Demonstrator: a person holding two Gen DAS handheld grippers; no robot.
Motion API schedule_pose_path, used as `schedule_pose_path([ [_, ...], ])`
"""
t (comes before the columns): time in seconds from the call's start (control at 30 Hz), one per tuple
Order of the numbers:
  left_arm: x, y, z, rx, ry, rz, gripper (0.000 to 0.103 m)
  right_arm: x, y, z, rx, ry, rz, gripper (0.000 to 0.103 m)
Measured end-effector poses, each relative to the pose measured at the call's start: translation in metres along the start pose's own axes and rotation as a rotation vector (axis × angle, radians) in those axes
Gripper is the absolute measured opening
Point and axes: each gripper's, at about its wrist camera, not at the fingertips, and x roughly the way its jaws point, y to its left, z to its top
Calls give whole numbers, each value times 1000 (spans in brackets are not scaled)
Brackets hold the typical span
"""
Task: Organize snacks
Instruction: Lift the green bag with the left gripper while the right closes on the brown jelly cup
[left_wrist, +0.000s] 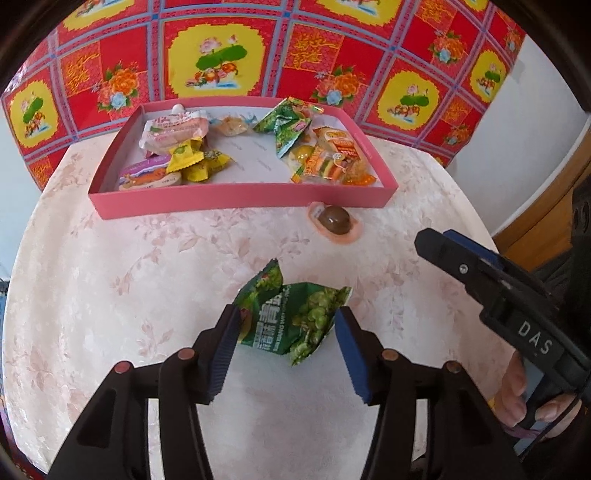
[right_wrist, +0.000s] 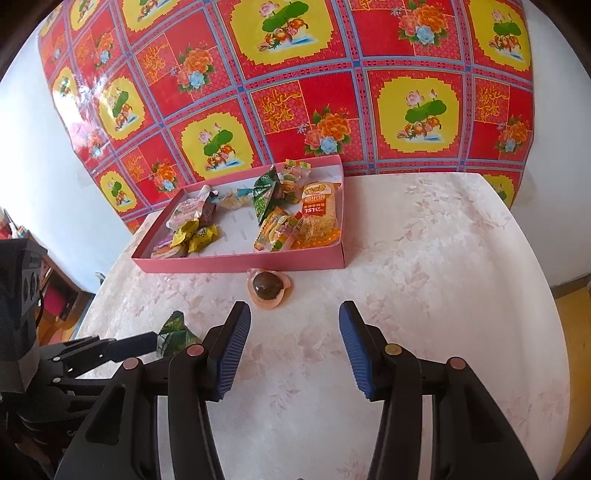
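Looking down my left gripper (left_wrist: 286, 319), I see its jaws spread wide around a crinkly green snack bag (left_wrist: 295, 317) with green peas printed on it, lying near me on the pale flowery table (left_wrist: 110, 280). My right gripper (right_wrist: 293, 321) is spread wide too, holding nothing. Farther off sits a brown jelly cup (right_wrist: 267, 287), just in front of the pink box (right_wrist: 236, 263) full of snacks.

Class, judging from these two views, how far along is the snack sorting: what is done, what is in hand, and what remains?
Done: most snacks already lie in the pink tray. In hand: the open left gripper straddles the green pea packet, not yet clamped. Left: that packet and the brown jelly cup on the table; the right gripper is open, empty.
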Motion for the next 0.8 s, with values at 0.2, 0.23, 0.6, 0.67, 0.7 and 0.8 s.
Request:
schedule_pose_path([
  [0.2,7,-10,0,50,-10,32,61,3,-4,-2,11,5,-2,51],
  [0.23,8,-11,0,62,-17,38,61,3,-4,-2,12,7,-2,51],
  [0.6,19,-10,8,84,-61,75,61,11,-4,-6,16,33,4,51],
  [0.67,25,-8,10,87,-72,98,62,12,-3,-7,13,38,5,51],
  [0.7,28,-7,12,87,-66,101,61,13,-3,-8,12,40,4,51],
  [0.8,30,-3,15,81,-70,104,57,14,-4,-8,10,43,0,51],
])
